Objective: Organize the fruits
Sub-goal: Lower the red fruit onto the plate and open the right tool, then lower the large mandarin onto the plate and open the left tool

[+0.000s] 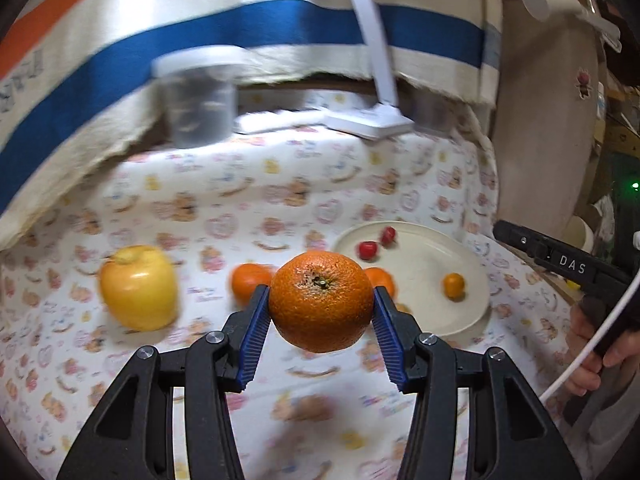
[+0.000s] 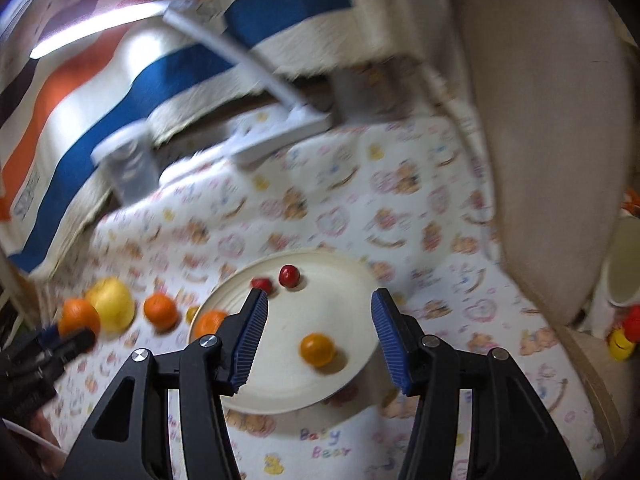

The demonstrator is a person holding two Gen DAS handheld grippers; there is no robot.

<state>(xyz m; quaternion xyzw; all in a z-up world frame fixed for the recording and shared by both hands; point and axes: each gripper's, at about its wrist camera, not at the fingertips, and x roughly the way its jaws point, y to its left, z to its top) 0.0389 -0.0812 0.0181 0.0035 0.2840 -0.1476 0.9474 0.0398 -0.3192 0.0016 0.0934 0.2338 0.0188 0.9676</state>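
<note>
Left wrist view: the left gripper holds an orange in its jaws above the tabletop; the plate lies ahead to the right. The right gripper hovers over it, jaws apart, empty.

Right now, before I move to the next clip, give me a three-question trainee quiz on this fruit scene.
1. True or false: the left gripper holds an orange clear of the cloth.
2. What lies on the plate? A) two red fruits and one small orange fruit; B) the yellow apple; C) nothing.
3. Fill in: the right gripper is ____ above the plate.

Key: 1 true; 2 A; 3 open, with nothing between its fingers.
</note>
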